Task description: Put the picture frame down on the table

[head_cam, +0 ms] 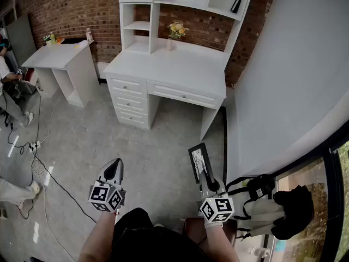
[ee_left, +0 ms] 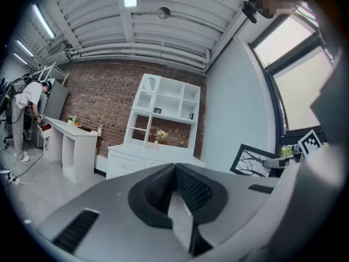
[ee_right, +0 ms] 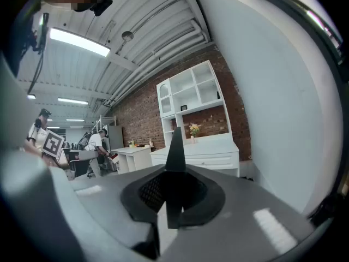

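Observation:
The black picture frame (head_cam: 198,161), with a black-and-white tree print, is held upright over the grey floor by my right gripper (head_cam: 203,174), which is shut on its lower edge. In the right gripper view the frame (ee_right: 175,143) shows edge-on, as a thin dark blade between the jaws. My left gripper (head_cam: 114,167) hangs to the left, shut with nothing in it (ee_left: 174,168). From the left gripper view the frame (ee_left: 252,160) appears at the right. The white desk (head_cam: 163,65) with a hutch stands ahead against the brick wall.
A vase of flowers (head_cam: 176,33) sits at the back of the desk. A second white table (head_cam: 57,56) stands to the left, with a person beside it. Cables (head_cam: 38,157) run across the floor. A white wall (head_cam: 283,81) and black bags (head_cam: 294,212) are on the right.

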Available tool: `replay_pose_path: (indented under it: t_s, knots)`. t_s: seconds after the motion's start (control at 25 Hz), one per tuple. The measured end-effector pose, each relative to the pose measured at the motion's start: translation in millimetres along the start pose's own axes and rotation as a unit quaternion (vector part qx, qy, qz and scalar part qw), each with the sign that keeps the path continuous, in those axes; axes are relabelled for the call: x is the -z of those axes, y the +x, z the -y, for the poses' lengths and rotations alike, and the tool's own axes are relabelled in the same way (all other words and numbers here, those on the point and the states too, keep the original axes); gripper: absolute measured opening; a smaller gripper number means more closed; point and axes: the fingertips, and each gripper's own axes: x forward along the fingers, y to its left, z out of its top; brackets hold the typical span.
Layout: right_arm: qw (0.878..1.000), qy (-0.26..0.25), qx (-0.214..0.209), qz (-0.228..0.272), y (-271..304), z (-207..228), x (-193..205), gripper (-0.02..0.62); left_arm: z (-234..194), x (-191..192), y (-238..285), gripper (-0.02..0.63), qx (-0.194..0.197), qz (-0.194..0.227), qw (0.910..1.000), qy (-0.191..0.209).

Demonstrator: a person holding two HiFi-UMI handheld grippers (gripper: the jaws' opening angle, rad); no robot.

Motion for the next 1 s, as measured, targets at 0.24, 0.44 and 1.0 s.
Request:
replay_pose_path:
  t_s: [0.24, 0.44, 1.0]
  knots:
    - [1.000, 0.006, 0.003, 0.004, 8.5, 23.7, -2.3, 0.021, 10.2, 3.2, 26.8, 0.003, 0.008, -0.012, 0.9999, 0.002]
    - [0.999, 0.038, 0.005, 0.015, 31.3, 35.5, -2.8, 0.023, 4.7, -0.3, 60.2, 0.003, 0.015, -0.014, 0.9998, 0.002]
    - [0.999, 0.043, 0.009, 0.017, 170.5, 44.0, -21.5, 0.023, -69.1, -21.9, 182.7, 0.003, 0.023, -0.019, 0.9995, 0.000]
